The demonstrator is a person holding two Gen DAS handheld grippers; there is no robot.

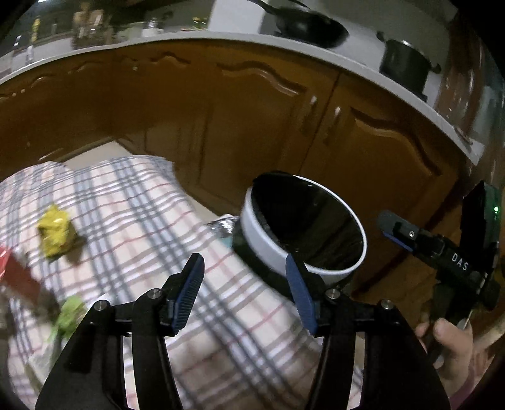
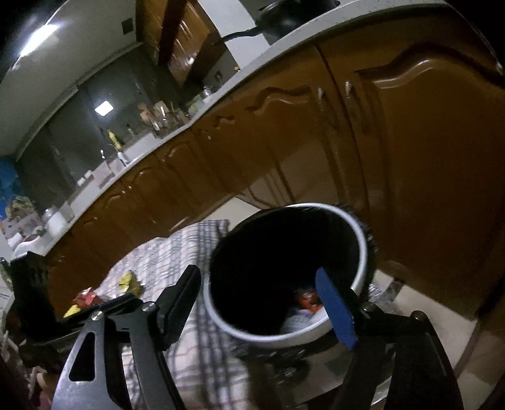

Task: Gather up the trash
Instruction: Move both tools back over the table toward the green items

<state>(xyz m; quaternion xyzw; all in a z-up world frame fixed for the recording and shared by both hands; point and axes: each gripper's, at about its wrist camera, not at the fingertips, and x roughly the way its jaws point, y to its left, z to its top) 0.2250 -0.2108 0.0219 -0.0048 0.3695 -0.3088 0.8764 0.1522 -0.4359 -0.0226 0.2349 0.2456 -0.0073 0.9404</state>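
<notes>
A round bin (image 1: 303, 227) with a white rim and black liner stands at the edge of the plaid tablecloth (image 1: 142, 205). In the right wrist view the bin (image 2: 353, 239) holds an orange-red wrapper (image 2: 307, 299) and white crumpled paper (image 2: 300, 321). My left gripper (image 1: 244, 284) is open and empty, over the cloth just left of the bin. My right gripper (image 2: 257, 272) is open above the bin's mouth with nothing between its fingers. On the cloth lie a yellow crumpled wrapper (image 1: 56, 233), a green scrap (image 1: 71, 312) and a red packet (image 1: 15, 271).
Brown wooden cabinet doors (image 1: 252, 120) under a grey countertop (image 1: 363, 69) run close behind the bin. A black pan (image 1: 309, 28) and pot (image 1: 404, 63) sit on the counter. A hand (image 1: 451, 343) holds the right tool. Crumpled foil (image 1: 221, 227) lies by the bin.
</notes>
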